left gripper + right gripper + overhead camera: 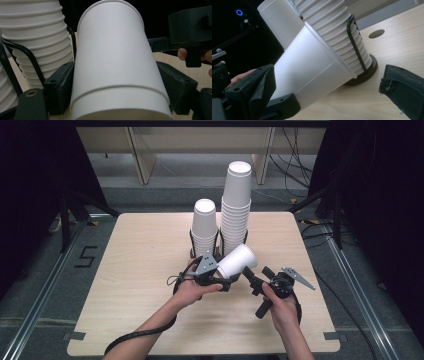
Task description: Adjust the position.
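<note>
Left gripper [220, 276] clamps a tilted paper cup [237, 261] at centre frame, cup base hidden by its jaws. Right gripper [257, 279] stands wide, empty, beside it; the cup stacks [235, 215] behind are partly blocked.

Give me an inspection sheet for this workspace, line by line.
Surface: light wooden table, bare around the work.
Job's things: loose cup, tilted, bottom up and away from the person; tall stack and short stack, upside-down cups, each in a black wire holder.
Clutter: nothing seen.
Grippers: left tool shut on the loose cup near its rim, jaws on both sides; right tool open, its jaws wide apart beside the cup, not pressing it.
Cables: one trails from the left tool along the forearm; more lie on the floor behind the table.
Surroundings: grey floor, black curtains either side, wooden furniture at the back.
</note>
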### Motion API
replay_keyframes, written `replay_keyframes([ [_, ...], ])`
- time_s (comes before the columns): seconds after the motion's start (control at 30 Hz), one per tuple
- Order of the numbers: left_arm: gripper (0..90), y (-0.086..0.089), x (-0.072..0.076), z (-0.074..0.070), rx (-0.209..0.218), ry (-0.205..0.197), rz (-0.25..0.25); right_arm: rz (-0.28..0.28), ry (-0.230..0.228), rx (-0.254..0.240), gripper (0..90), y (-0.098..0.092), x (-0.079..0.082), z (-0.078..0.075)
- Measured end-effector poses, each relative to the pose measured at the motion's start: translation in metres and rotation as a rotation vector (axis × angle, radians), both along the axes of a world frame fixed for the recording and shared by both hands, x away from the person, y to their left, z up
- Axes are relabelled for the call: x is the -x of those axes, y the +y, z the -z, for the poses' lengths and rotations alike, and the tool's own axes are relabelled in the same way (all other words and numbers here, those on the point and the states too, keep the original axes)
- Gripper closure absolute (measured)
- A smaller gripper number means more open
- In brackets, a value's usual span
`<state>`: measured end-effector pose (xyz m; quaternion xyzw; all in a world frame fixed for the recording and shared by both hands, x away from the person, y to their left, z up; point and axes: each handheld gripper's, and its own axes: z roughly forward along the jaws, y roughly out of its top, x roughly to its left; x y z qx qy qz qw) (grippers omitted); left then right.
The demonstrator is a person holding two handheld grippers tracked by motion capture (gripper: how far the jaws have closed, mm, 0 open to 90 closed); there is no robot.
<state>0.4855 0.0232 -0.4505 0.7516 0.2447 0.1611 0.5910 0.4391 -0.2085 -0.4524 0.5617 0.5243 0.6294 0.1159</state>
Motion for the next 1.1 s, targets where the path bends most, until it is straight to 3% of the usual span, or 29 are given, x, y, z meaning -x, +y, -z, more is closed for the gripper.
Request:
replay_keyframes([
  [0.23, 20.6, 0.0003, 0.0002, -0.0002, -0.004, -0.012, 0.002, -0.011, 0.021, -0.035, 0.5, 0.0030, -0.0019, 0.0004],
  [0.4, 20.6, -0.0001, 0.0005, 0.0000, -0.002, -0.018, 0.001, -0.032, -0.004, -0.041, 0.5, 0.0032, -0.0037, 0.0013],
  [0.53, 20.6, -0.0001, -0.0001, 0.0007, -0.009, -0.019, 0.001, -0.019, 0.024, -0.044, 0.5, 0.0041, -0.0033, 0.0013],
  [0.83, 20.6, -0.0026, 0.0009, 0.0026, 0.003, -0.018, -0.003, -0.027, 0.030, -0.045, 0.5, 0.0051, -0.0040, 0.0046],
  [1.1, 20.6, -0.0040, 0.0006, 0.0031, 0.004, -0.026, -0.001, -0.041, 0.051, -0.080, 0.5, 0.0073, -0.0063, 0.0070],
])
